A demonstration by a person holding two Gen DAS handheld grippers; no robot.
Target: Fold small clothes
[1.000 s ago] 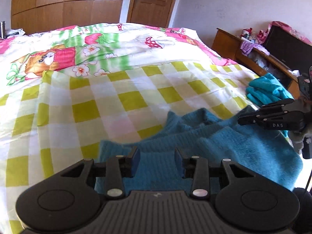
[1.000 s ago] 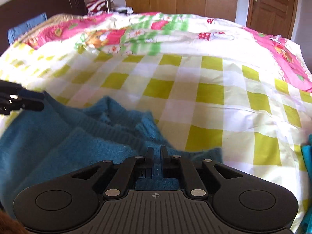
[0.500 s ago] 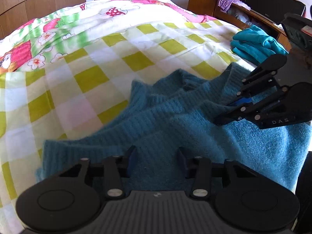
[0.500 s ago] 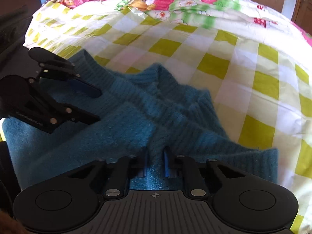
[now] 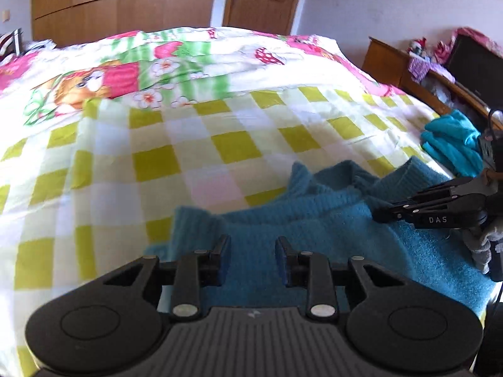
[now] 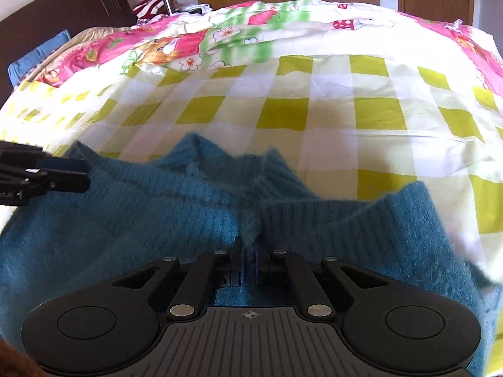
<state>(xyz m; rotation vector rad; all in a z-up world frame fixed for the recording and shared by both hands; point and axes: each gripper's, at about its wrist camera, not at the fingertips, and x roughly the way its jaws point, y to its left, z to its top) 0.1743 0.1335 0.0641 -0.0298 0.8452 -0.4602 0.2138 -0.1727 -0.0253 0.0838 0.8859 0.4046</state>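
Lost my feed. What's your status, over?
Right gripper shut on blue sweater. Left gripper jaws closing around sweater, no grip yet. Nothing in the way.

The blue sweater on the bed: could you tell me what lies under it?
The blue sweater lies on the yellow-checked sheet; whatever else it covers is hidden.

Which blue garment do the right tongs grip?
The darker ribbed sweater, pinched by the right tongs; the brighter turquoise garment lies untouched at the bed's edge.

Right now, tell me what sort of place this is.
A bedroom, most likely: a bed with a checked and cartoon-print cover, a wooden wardrobe along the far wall, and a dark headboard. A blue knit sweater lies on the bed.
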